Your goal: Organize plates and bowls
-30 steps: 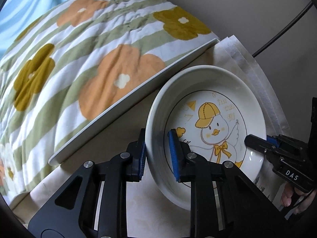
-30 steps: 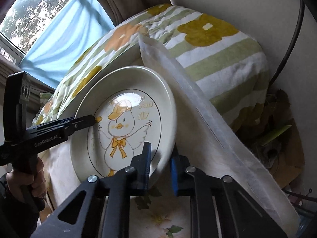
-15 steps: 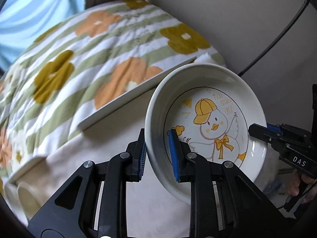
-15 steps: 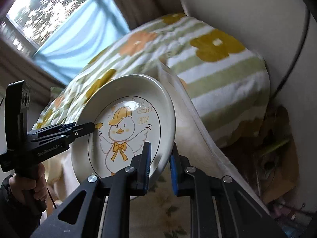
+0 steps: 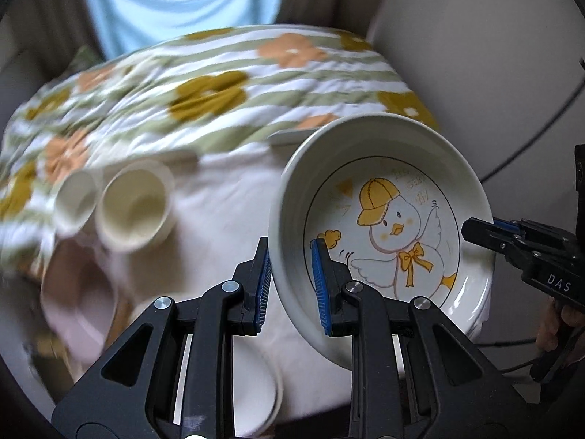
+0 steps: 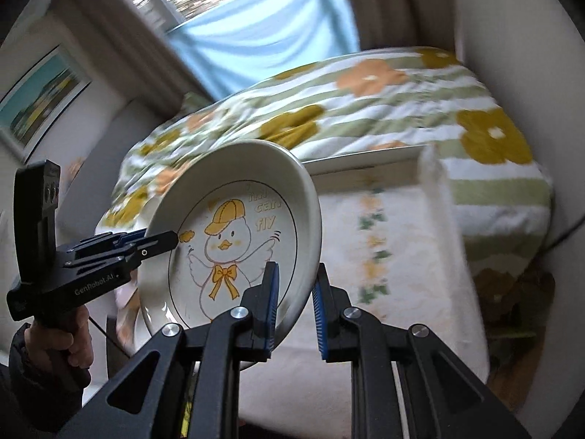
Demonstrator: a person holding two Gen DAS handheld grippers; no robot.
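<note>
A white deep plate (image 5: 384, 219) with a cartoon duck in a yellow cap hangs tilted in the air above the table. My left gripper (image 5: 290, 281) is shut on its left rim, one blue pad inside and one outside. My right gripper (image 6: 294, 307) is shut on the opposite rim of the same plate (image 6: 234, 241). Each gripper shows in the other's view, the right gripper (image 5: 475, 232) at the plate's right edge and the left gripper (image 6: 161, 239) at its left edge. Two cream bowls (image 5: 133, 208) lie on their sides at the left.
A green-striped flowered cloth (image 5: 219, 84) covers a mound behind the table, with a white tray edge (image 6: 365, 159) against it. A pale pink plate (image 5: 80, 292) and a white plate (image 5: 256, 395) lie near the front. A window with a blue curtain (image 6: 263, 33) is behind.
Both grippers have lifted the duck plate up and away from the flowered cloth and tray. The view has swung so that the cream bowls and the lower plates have come into sight.
</note>
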